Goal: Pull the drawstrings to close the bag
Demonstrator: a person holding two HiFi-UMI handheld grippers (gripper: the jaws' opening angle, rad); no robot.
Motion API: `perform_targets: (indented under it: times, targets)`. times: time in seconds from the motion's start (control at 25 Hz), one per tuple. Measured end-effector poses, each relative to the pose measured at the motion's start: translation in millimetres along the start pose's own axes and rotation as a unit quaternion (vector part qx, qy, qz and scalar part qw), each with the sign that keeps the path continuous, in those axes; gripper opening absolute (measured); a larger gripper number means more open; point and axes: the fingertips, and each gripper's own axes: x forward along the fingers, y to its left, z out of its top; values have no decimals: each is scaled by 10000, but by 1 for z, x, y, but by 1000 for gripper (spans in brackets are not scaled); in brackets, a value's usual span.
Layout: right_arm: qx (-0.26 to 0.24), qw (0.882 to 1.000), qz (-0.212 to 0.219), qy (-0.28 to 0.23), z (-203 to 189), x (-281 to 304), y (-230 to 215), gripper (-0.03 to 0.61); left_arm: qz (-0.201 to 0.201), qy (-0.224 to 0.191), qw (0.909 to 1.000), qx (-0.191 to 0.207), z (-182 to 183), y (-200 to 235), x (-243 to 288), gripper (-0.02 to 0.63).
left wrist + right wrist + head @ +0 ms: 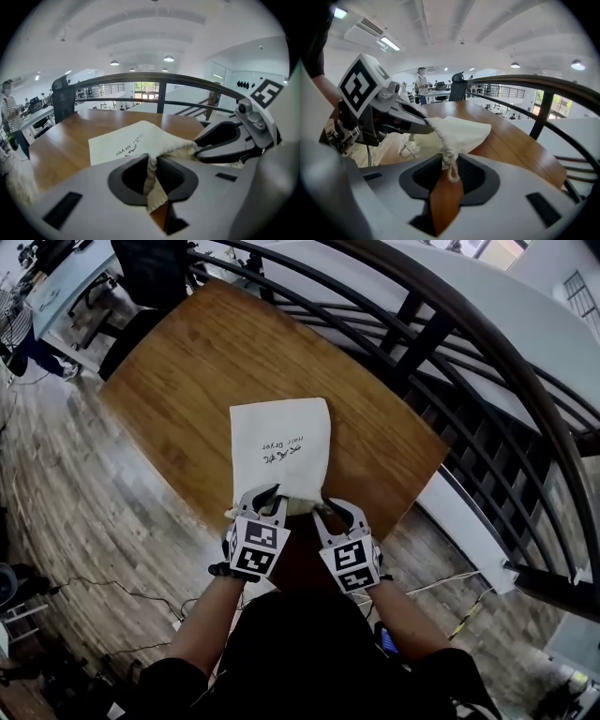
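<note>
Cream cloth drawstring bag (pixel 279 448) lies on the wooden table (pixel 187 362), mouth hidden behind both grippers: left gripper (pixel 272 495) pinches its gathered hem (pixel 149 174), right gripper (pixel 336 507) its knotted drawstring (pixel 451 169).

floor (pixel 75 512): wood planks | table (pixel 187 381): brown wood | railing (pixel 160 78): dark, curved, beside table | ceiling (pixel 150 33): white, lamps (pixel 168 58) lit | chair (pixel 63 98): black, by table

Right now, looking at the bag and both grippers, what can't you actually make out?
- Bag mouth: head view, covered by the left gripper and right gripper.
- Bag contents: every view, opaque cloth.
- Handwritten print: head view, too small to read.
- Left drawstring: left gripper view, lost in the bunched cloth between the jaws.
</note>
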Motion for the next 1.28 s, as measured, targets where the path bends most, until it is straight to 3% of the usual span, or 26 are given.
perform_targets:
  times: [0.24,0.4,0.48,0.52,0.6,0.72,1.0,1.28]
  targets:
    - [108,9989,-357,-282,5,-13,-3,58,-176,63,9998,4,0,-2,1,46]
    - [121,9960,-668,-577,11,-25,-8,110,-294,124,9995,-91,1,-9,2,44]
    - [99,9956,-636,-684,13,-29,-5,95,-319,179,9993,-109,1,-11,4,46]
    - [99,9962,-570,-648,11,-29,-2,62,-332,205,9992,-101,2,-13,5,45]
    - [117,9978,-486,-424,2,-25,2,57,-359,241,9990,-67,3,-15,8,46]
    - [25,9979,-643,-54,-14,-18,2,92,-414,286,9987,-4,4,-18,7,46]
    - [73,9950,-969,230,-26,7,-13,158,-563,346,9978,93,4,-29,11,46]
    - [-26,9935,-1137,106,-16,10,-25,77,-491,491,9973,217,3,-27,18,46]
